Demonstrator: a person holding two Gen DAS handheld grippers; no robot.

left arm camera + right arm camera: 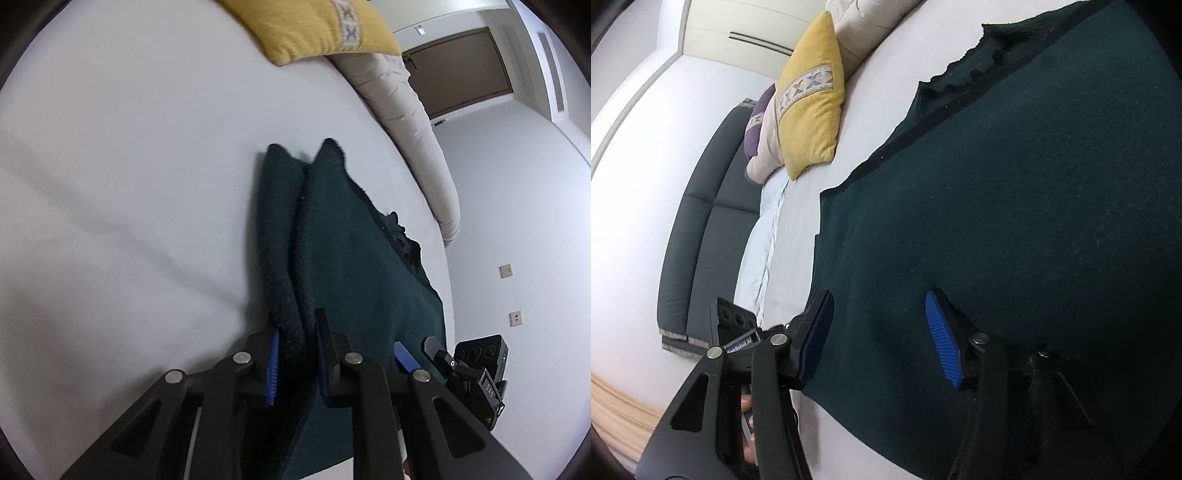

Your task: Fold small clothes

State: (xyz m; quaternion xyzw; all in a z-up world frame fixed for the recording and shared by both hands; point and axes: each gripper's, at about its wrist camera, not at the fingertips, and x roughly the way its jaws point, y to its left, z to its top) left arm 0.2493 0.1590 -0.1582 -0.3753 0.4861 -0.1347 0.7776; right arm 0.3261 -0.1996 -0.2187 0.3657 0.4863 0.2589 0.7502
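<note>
A dark green knitted garment point(354, 251) lies on a white bed sheet point(129, 166). In the left wrist view my left gripper point(295, 354) is shut on a bunched fold of it at its near edge, and the fold stands up in two ridges. The right gripper point(417, 350) shows beside it at the lower right. In the right wrist view the garment point(1015, 192) lies flat with a dark trim edge. My right gripper point(879, 328) is open, its blue pads point(942, 339) spread over the cloth near its lower edge.
A yellow cushion point(317, 26) and a beige bolster point(413, 129) lie at the far edge of the bed. In the right wrist view a yellow cushion point(812, 107), a purple cushion point(757, 125) and a dark padded headboard point(698, 229) stand at the left.
</note>
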